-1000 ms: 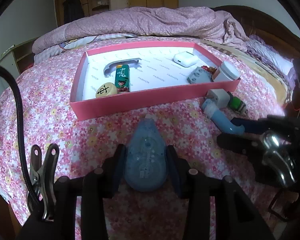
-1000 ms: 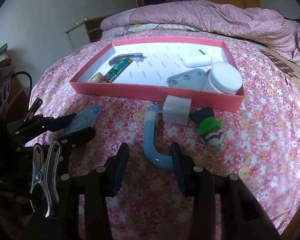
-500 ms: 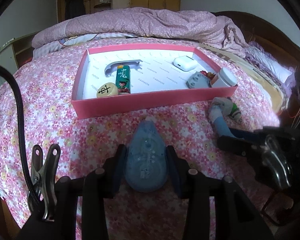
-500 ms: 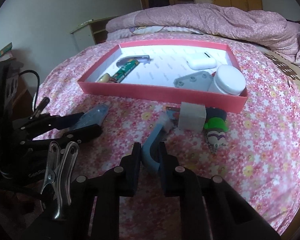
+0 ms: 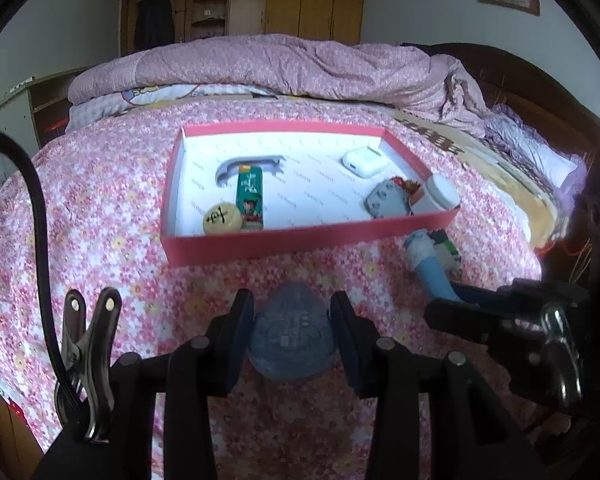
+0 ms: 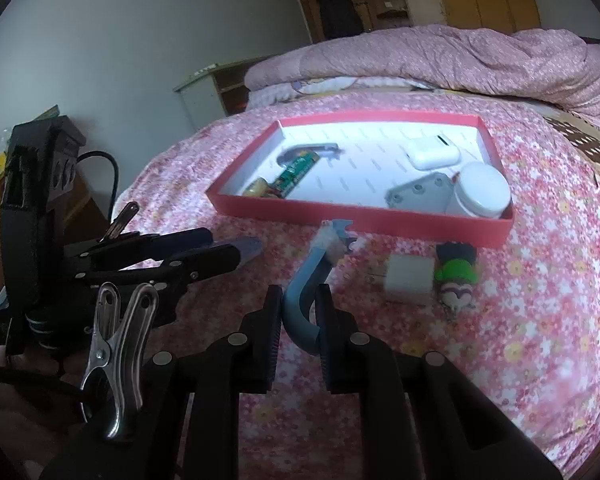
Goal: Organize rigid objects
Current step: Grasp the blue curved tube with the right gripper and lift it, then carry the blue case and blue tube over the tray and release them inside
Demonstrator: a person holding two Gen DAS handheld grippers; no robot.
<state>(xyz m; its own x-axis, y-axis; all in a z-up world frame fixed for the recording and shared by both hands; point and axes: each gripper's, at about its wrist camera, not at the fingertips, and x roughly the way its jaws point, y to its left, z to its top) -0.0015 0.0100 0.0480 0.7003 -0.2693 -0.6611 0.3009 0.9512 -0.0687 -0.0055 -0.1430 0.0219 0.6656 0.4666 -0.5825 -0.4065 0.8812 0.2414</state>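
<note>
Just now both grippers have something clamped over the pink flowered bedspread [image 5: 112, 208]. The left gripper [image 5: 293, 332] has its two fingers pressed against the sides of a translucent blue correction tape dispenser [image 5: 292, 330], which points toward the red tray [image 5: 300, 240]; from the right wrist view the same gripper [image 6: 236, 254] appears at the left with the dispenser's tip sticking out of it. The right gripper [image 6: 298, 312] is nearly closed around the bend of a curved blue handle [image 6: 304, 292], whose pale, notched far end reaches close to the tray's near wall [image 6: 380, 220]; whether the handle touches the bedspread cannot be told.

Inside the tray lie a grey curved handle [image 5: 246, 166], a green rectangular pack [image 5: 251, 198] just below it, a yellowish round game piece [image 5: 223, 218] beside the pack, a white earbud case [image 6: 432, 152] toward the far right corner, a grey studded block [image 6: 418, 196], and a white round jar [image 6: 482, 196] in the near right corner.

Outside the tray, near its front wall, a white cube-shaped plug [image 6: 408, 278] sits just beside a green and dark toy figure [image 6: 458, 274] on the bedspread
</note>
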